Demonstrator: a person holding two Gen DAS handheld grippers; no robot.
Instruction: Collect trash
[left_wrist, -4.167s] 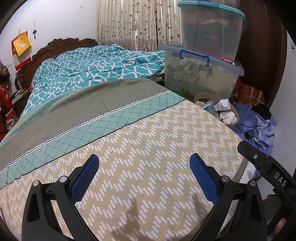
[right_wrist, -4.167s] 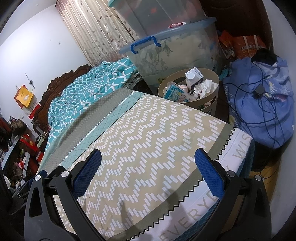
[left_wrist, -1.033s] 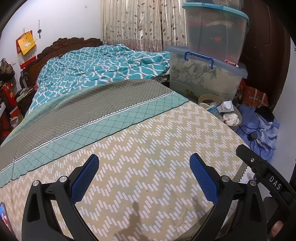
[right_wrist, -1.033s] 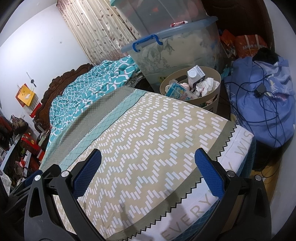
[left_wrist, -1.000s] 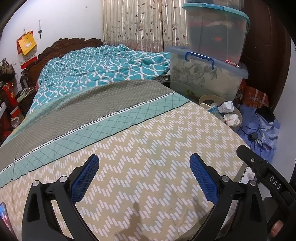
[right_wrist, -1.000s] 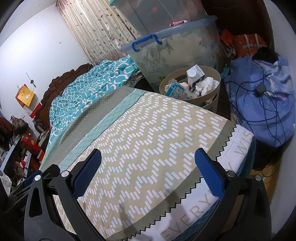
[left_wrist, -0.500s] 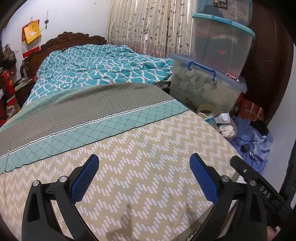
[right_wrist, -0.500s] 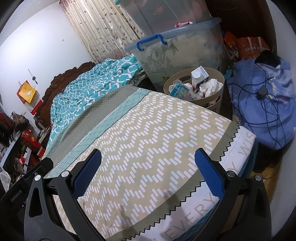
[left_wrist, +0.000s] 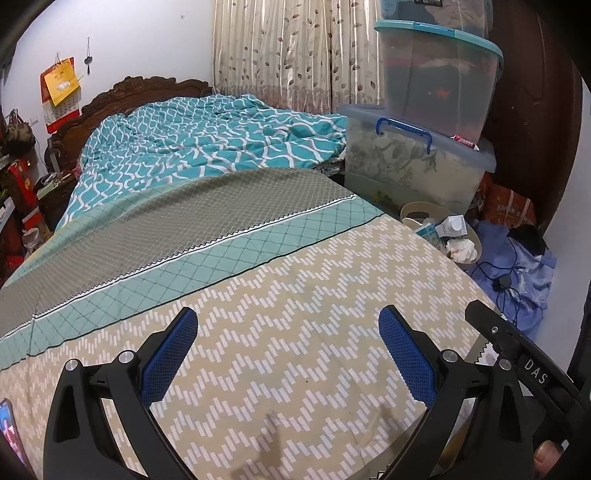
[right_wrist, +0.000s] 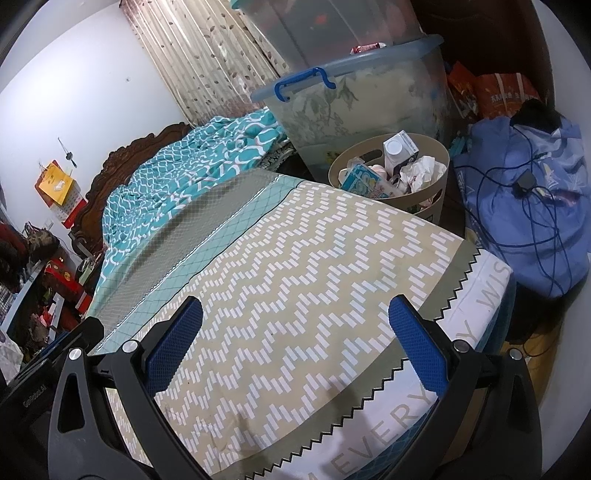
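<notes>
Left wrist view showed the left gripper (left_wrist: 288, 349) over a bed (left_wrist: 295, 332) with a woven zigzag cover, its blue mesh-padded fingers (left_wrist: 168, 360) spread wide and holding nothing. Beyond the bed's far right corner stood a round beige plastic trash basket (left_wrist: 476, 245), well apart from the fingers. Right wrist view showed the right gripper (right_wrist: 295, 334) likewise spread and empty above the bed's edge. The basket (right_wrist: 439, 162) held an upright white carton (right_wrist: 399, 147), crumpled paper (right_wrist: 421, 171) and a flat blue packet (right_wrist: 364, 181) leaning against its rim.
</notes>
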